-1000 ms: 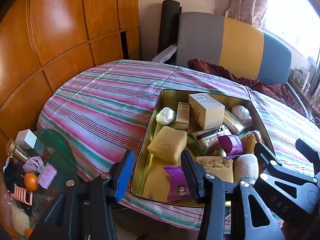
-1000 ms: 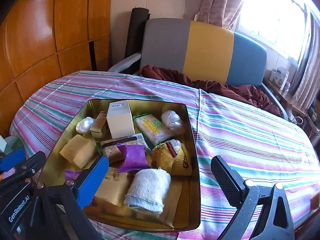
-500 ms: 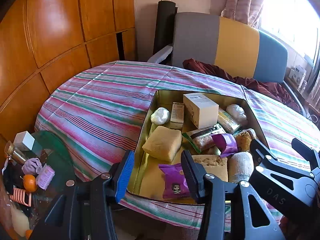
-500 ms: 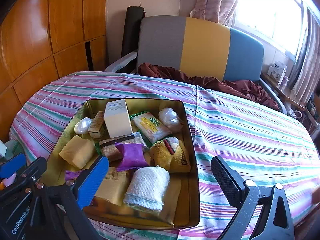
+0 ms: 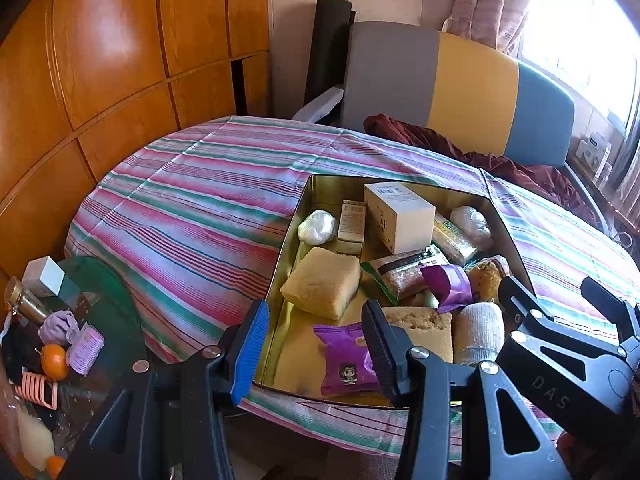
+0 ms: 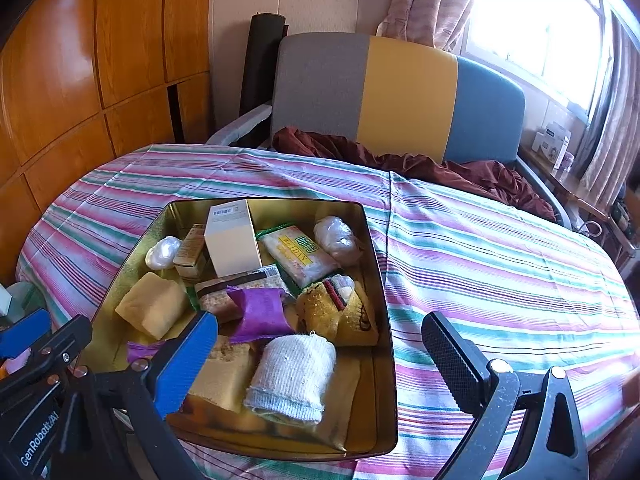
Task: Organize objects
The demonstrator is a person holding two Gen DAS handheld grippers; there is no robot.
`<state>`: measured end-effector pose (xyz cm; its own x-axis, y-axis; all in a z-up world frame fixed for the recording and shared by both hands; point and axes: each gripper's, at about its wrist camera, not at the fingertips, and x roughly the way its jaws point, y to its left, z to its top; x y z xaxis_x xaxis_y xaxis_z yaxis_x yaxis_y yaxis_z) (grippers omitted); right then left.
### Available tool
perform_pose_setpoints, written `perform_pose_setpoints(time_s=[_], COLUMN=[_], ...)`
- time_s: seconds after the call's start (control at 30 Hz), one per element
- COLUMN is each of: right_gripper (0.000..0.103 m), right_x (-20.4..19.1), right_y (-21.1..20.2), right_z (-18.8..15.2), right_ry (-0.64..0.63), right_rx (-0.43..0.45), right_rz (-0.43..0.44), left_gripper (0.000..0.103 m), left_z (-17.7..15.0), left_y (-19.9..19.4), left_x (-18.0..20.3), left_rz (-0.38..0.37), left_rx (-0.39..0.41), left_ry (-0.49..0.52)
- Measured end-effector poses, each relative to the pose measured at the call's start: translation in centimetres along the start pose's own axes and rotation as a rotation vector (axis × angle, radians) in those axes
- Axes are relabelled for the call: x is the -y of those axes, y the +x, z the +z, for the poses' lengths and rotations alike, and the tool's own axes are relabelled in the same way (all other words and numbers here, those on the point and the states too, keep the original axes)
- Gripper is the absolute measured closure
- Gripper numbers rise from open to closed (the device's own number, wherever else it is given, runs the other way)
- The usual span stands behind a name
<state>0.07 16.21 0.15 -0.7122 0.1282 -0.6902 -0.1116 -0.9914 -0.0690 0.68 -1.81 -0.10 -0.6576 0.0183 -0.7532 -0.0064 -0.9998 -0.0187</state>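
I have both grippers hovering low at the near edge of the tin [image 6: 380, 320], which sits on the striped cloth [image 6: 500, 264] in the lower centre of both views.

Left gripper [image 5: 316, 344]: jaws apart, nothing between the pads. Through the gap I see the tin's near left corner and the purple packet [image 5: 346, 360] lying flat on the tin floor. No contact with either.

Right gripper [image 6: 320, 352]: jaws wide apart, empty. In the right wrist view the blue finger [image 6: 184, 364] overlaps the tin's lower left, the black finger [image 6: 452, 364] stands over the cloth to the right of the tin. The gauze roll [image 6: 292, 376] lies in the gap, untouched. In the left wrist view this gripper shows at lower right.

Tin contents, right wrist view: white box [image 6: 232, 240] upright at upper centre, small carton [image 6: 192, 250] just left of it, white lump [image 6: 162, 254] further left, yellow sponge [image 6: 152, 310] at left, yellow-label pack [image 6: 300, 256] right of the box, clear bundle [image 6: 338, 240] at upper right, purple wrapper [image 6: 260, 314] in the middle, knitted yellow piece [image 6: 336, 314] beside it.

A chair [image 6: 400, 96] stands behind the table at top centre.
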Motion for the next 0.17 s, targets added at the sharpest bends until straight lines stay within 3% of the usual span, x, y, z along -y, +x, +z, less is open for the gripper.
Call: perform_pose_setpoints(time_s=[0.17], right_gripper=[0.0], right_x=[0.12], right_y=[0.21], right_z=[-0.1], right_ry=[0.004], right_rx=[-0.008], right_rz=[0.002], left_gripper=[0.057], left_z=[-0.05], left_y=[-0.17], left_x=[-0.02], left_rz=[0.01], left_rx=[0.026], left_ry=[-0.001])
